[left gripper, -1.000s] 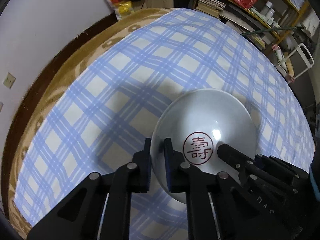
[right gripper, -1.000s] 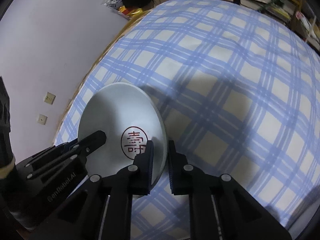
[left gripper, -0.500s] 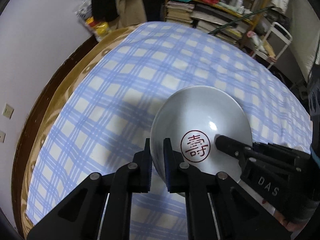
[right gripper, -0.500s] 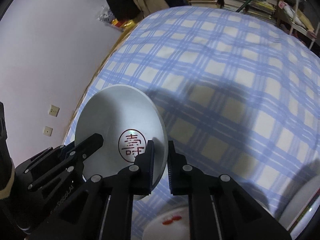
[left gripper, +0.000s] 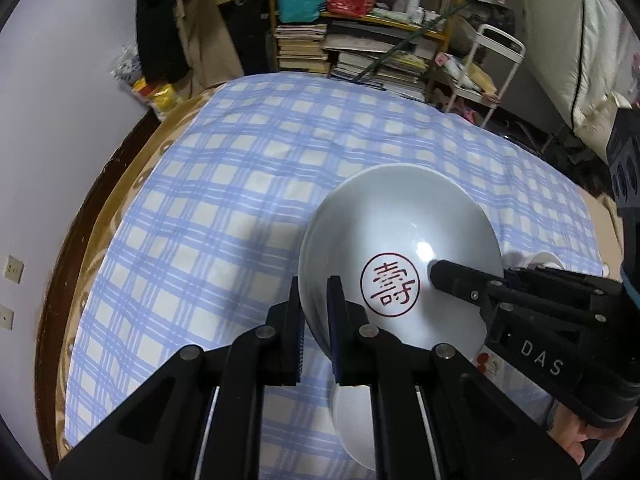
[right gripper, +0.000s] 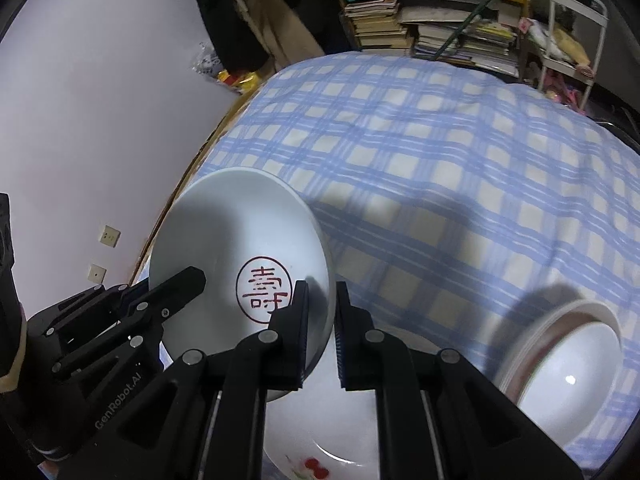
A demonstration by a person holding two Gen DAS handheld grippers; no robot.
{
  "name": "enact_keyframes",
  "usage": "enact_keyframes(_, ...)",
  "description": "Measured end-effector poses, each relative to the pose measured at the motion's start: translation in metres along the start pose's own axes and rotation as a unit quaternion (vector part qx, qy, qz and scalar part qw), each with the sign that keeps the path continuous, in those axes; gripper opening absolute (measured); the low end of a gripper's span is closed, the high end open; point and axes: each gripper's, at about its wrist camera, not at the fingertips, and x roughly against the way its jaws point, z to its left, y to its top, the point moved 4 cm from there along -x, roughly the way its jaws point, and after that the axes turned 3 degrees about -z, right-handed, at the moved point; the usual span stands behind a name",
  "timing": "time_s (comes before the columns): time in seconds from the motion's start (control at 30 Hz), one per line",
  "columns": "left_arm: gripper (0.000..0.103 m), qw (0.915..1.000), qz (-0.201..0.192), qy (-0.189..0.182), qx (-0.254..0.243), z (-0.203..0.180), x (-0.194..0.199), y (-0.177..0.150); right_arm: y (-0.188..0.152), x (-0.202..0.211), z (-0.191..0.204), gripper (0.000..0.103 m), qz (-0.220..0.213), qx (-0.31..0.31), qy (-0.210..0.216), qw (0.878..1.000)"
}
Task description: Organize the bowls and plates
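Observation:
A white bowl [left gripper: 400, 236] with a red round character seal inside hangs tilted above the blue plaid cover, held from two sides. My left gripper [left gripper: 316, 292] is shut on its near-left rim. My right gripper [right gripper: 322, 296] is shut on the opposite rim of the same bowl [right gripper: 232, 232]. Each gripper also shows in the other's view: the right gripper [left gripper: 440, 276] from the right, the left gripper [right gripper: 188, 280] from the lower left. Beneath the bowl lies a white plate [right gripper: 320, 456] with a red flower print. A white bowl with a reddish rim band [right gripper: 560, 372] sits at the right.
The blue plaid cover [left gripper: 240, 200] spreads over a bed with a brown patterned edge [left gripper: 100, 220] along the pale wall. Stacked books and shelves [left gripper: 360, 52] and a white cart [left gripper: 492, 68] stand beyond its far end. A hand [left gripper: 572, 440] shows at lower right.
Both grippers have risen and drawn back with the bowl between them. The shelves, the flowered plate and the reddish-rimmed bowl have come into view.

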Motion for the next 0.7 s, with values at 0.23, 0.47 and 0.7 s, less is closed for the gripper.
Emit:
enact_keyframes(0.23, 0.011, 0.9996, 0.001, -0.021, -0.020, -0.040, 0.012, -0.003, -0.012, 0.037, -0.026, 0.013, -0.018, -0.003, -0.029, 0.999)
enact_keyframes(0.47, 0.011, 0.9982, 0.006, -0.036, -0.048, -0.088, 0.019, -0.006, -0.025, 0.068, -0.060, 0.013, -0.035, -0.019, -0.052, 0.998)
enact_keyframes(0.7, 0.011, 0.9952, 0.011, -0.061, -0.076, -0.136, 0.023, -0.008, -0.039, 0.096, -0.096, 0.013, -0.051, -0.048, -0.069, 0.995)
